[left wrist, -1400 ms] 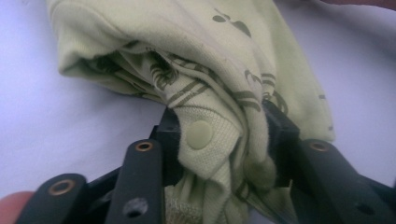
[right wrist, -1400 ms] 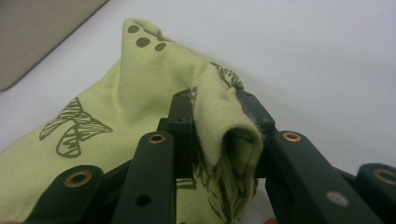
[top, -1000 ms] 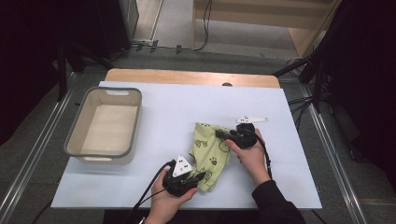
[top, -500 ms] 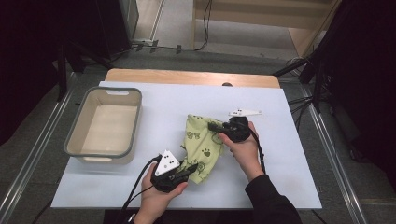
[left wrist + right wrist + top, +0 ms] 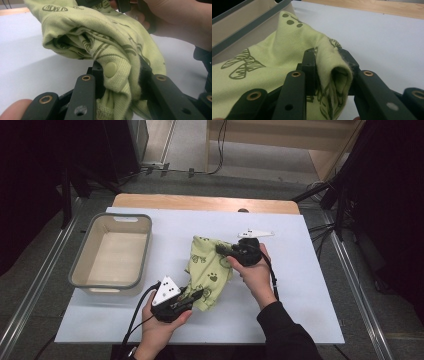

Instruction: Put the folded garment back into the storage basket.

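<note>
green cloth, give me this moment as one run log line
left gripper: shut on green cloth | right gripper: shut on green cloth | cloth: bunched, between both | bin: left of cloth

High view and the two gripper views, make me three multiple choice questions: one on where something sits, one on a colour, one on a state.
1. Where is the basin relative to the garment?
A. to its left
B. to its right
C. under it

2. What colour is the garment?
A. red
B. light green with dark prints
C. plain white

3. How does the left gripper stand?
A. open above the table
B. shut on the garment
C. shut on the basin's rim

Answers:
1 A, the basin lies at the table's left part.
2 B, paw prints show.
3 B, fabric is pinched between its jaws; the right gripper clamps a fold too.
</note>
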Available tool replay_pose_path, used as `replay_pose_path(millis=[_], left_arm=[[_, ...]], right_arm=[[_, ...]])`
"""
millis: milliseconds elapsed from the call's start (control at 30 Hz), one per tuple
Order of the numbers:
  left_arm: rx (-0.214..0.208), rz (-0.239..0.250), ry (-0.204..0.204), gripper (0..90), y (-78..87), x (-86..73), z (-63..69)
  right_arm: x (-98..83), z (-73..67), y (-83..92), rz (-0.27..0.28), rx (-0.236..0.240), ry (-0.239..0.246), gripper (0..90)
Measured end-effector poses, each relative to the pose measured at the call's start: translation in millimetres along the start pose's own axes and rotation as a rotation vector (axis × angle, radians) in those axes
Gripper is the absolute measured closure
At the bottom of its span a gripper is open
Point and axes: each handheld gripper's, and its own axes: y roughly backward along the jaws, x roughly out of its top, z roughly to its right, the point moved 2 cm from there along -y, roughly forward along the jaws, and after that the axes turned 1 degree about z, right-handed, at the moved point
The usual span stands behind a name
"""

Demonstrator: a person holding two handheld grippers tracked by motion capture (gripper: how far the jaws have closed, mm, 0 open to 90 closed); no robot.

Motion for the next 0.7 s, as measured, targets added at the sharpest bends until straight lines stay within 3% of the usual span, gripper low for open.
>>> replay_pose_path(millis=[333,700], left_arm=[[0.027,0.036,0.008,68.8,14.2,9.0,-9.8],[0.088,0.091,0.004,68.7,37.1,19.7,-27.5]], right_arm=[[17.6,-11.7,-7.4,0.013,0.011,0.025,68.5],[41.6,-31.6,-25.9,0.023,0.026,0.056,68.5]])
